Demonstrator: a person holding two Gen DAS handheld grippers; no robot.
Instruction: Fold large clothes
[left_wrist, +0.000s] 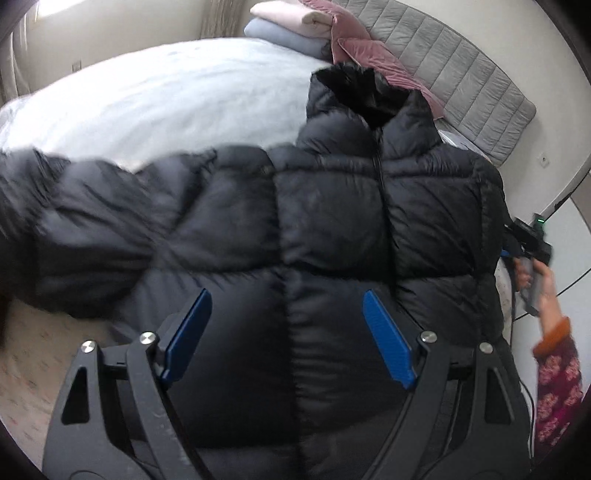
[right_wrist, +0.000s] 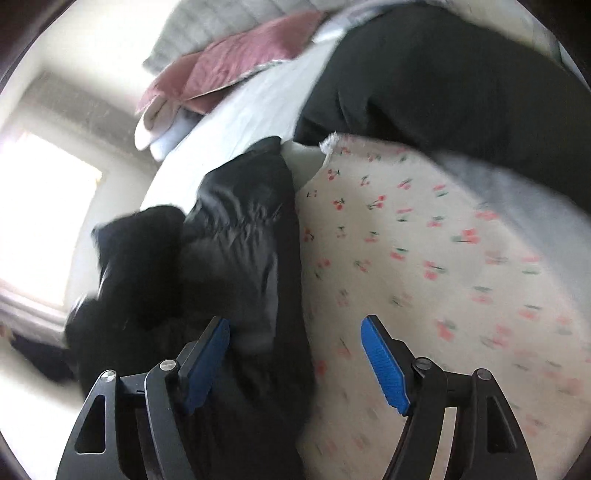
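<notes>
Both tongs wide and empty, left gripper (left_wrist: 286, 334) over the black puffer jacket (left_wrist: 332, 221), right gripper (right_wrist: 295, 360) at its edge; sleeve-fold step, next likely grab the spread sleeve (left_wrist: 92, 229) and fold it inward.

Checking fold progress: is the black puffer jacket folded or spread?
Partly folded: the black puffer jacket lies front-up, one sleeve still out sideways.

My left gripper (left_wrist: 286, 338): matte black linkage arms with triangular cutouts, silver pivot screws, blue ribbed pads (left_wrist: 388, 341). Right gripper (right_wrist: 295, 363): same build. My sleeve (left_wrist: 559, 387): dark red floral knit, orange cuff. Black cable beside it.
</notes>
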